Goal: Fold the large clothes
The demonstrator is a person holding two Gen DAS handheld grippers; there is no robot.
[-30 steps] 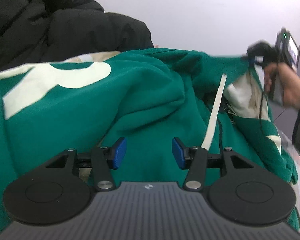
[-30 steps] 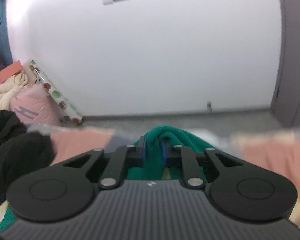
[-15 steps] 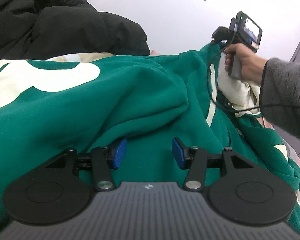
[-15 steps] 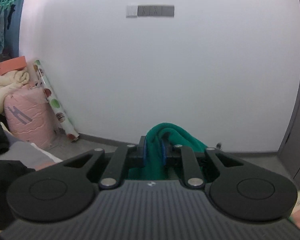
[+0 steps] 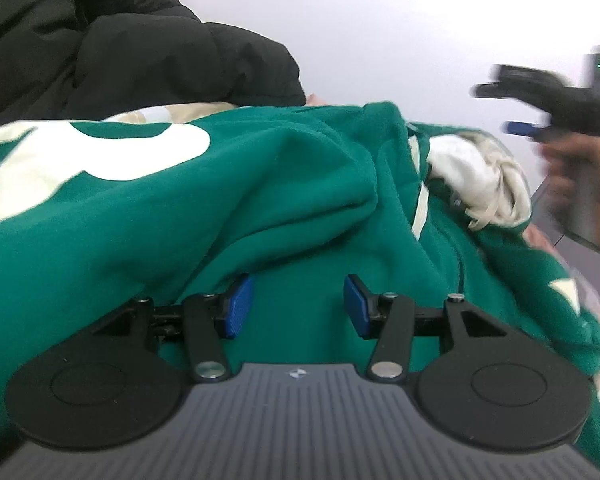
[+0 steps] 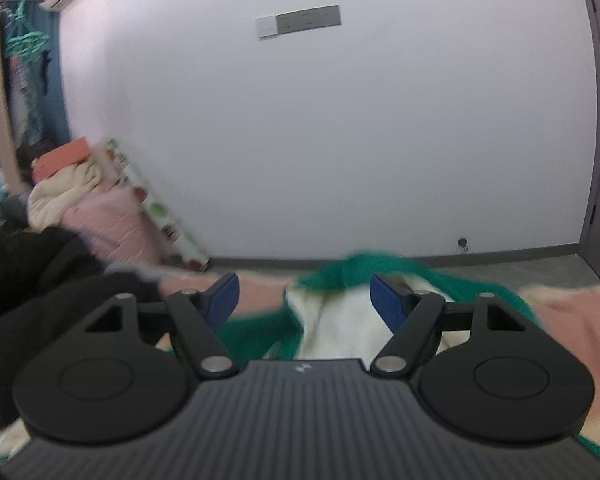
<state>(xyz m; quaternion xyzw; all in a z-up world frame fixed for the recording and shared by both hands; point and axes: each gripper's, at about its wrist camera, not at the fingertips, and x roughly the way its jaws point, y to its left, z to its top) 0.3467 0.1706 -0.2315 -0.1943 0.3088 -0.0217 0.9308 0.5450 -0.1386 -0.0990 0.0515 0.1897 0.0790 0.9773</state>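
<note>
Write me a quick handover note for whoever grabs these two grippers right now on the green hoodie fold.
Left gripper: open, hovering low over the green hoodie, nothing between its pads.
Right gripper: jaws have just been opening; the hoodie edge it held is released and lies under it, cream lining showing.
Hoodie: spread in a rumpled heap, white print facing up, drawstring loose. Black jacket lies behind it.
Done: one edge brought over and dropped.
Left: smooth the wrinkles, fold the rest.
</note>
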